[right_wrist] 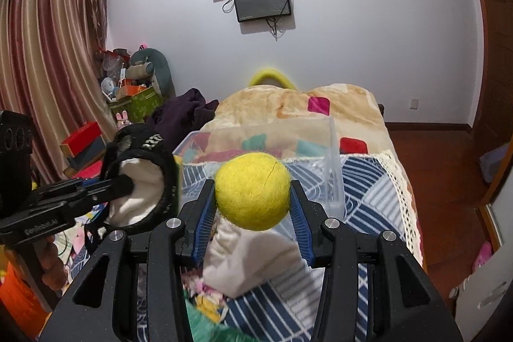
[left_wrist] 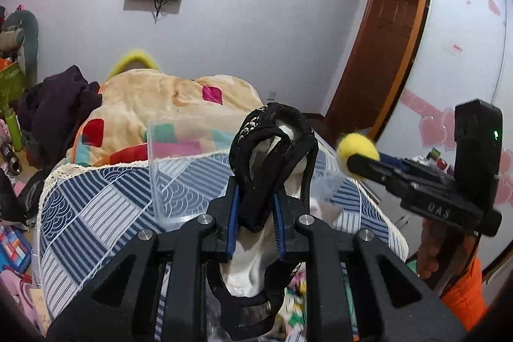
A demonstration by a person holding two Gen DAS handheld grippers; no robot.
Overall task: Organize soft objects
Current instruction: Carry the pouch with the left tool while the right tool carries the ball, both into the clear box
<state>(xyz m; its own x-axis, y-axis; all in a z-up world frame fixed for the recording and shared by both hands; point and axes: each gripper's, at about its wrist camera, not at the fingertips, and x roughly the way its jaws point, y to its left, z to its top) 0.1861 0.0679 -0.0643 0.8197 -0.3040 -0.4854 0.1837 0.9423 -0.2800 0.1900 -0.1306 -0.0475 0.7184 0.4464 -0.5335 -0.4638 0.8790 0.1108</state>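
My left gripper (left_wrist: 255, 201) is shut on a black soft item with a white lining (left_wrist: 272, 146), held above the bed; it also shows at the left of the right wrist view (right_wrist: 141, 178). My right gripper (right_wrist: 253, 197) is shut on a fuzzy yellow ball (right_wrist: 253, 191), also held above the bed; the ball shows at the right of the left wrist view (left_wrist: 357, 149). A clear plastic bin (right_wrist: 333, 169) sits on the bed just ahead of both grippers (left_wrist: 154, 169). A white cloth (right_wrist: 253, 262) lies below the ball.
The bed has a blue-striped cover (left_wrist: 96, 207) and a rolled patterned blanket (right_wrist: 288, 111) behind the bin. Dark clothes (left_wrist: 54, 108) and toy clutter (right_wrist: 134, 82) lie at the left. A wardrobe (left_wrist: 465, 53) stands at the right.
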